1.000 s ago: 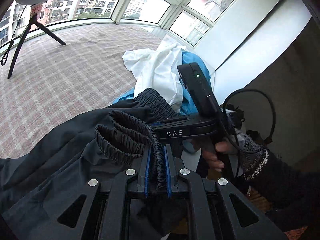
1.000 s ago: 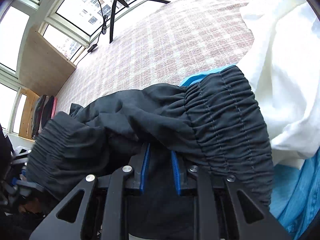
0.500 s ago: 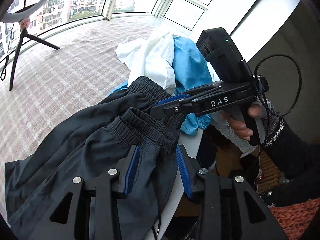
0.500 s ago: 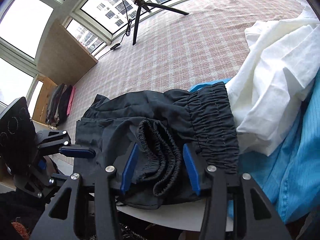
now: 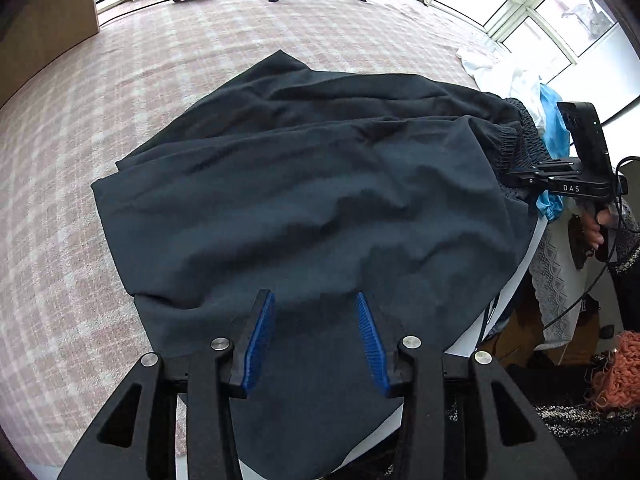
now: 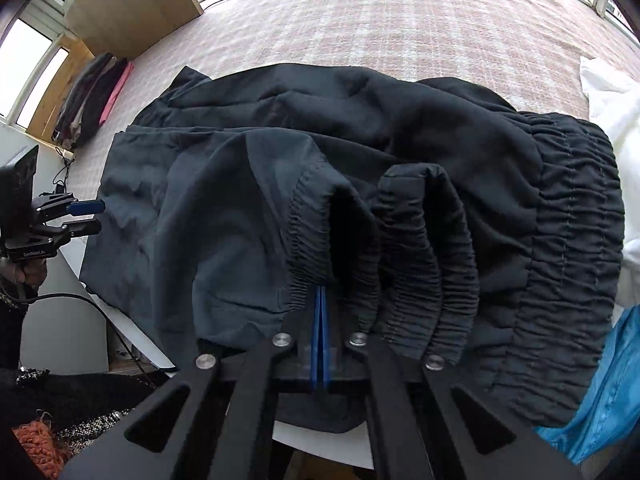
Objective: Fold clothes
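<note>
The left wrist view looks down from close above the hem end of the dark trousers [image 5: 312, 200], the right gripper [image 5: 516, 176] at its right edge. The right wrist view sits tight over the waistband, the left gripper [image 6: 90, 216] at its left edge. Both share the trousers and checked carpet [image 6: 400, 24].

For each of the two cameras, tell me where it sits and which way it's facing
Left wrist: sits on the left gripper, looking along its open fingers across the dark trousers toward the windows; the right gripper and its hand show at right.
Right wrist: sits on the right gripper, shut on the trousers' elastic waistband; the left gripper shows at far left.
Shared: the trousers, checked cover, white garment, blue garment.
</note>
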`<action>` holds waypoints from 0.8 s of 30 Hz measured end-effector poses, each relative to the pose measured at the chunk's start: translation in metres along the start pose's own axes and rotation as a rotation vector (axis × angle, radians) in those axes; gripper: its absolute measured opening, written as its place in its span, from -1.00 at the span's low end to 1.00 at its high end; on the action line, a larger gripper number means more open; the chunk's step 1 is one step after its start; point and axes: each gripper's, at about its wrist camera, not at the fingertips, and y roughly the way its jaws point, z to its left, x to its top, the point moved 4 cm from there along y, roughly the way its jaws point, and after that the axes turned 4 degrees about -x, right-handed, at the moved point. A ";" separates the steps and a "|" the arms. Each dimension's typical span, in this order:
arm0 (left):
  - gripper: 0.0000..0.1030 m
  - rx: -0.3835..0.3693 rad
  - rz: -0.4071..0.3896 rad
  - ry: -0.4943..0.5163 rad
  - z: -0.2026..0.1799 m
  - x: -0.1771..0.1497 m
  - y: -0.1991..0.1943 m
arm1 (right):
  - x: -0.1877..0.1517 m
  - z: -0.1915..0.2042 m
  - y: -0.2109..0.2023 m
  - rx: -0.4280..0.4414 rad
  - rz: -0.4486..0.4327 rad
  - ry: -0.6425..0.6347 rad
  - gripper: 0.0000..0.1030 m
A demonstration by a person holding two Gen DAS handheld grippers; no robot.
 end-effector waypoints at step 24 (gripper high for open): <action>-0.21 -0.034 0.070 0.146 -0.035 0.000 0.044 | -0.023 0.004 0.005 -0.083 0.074 -0.113 -0.52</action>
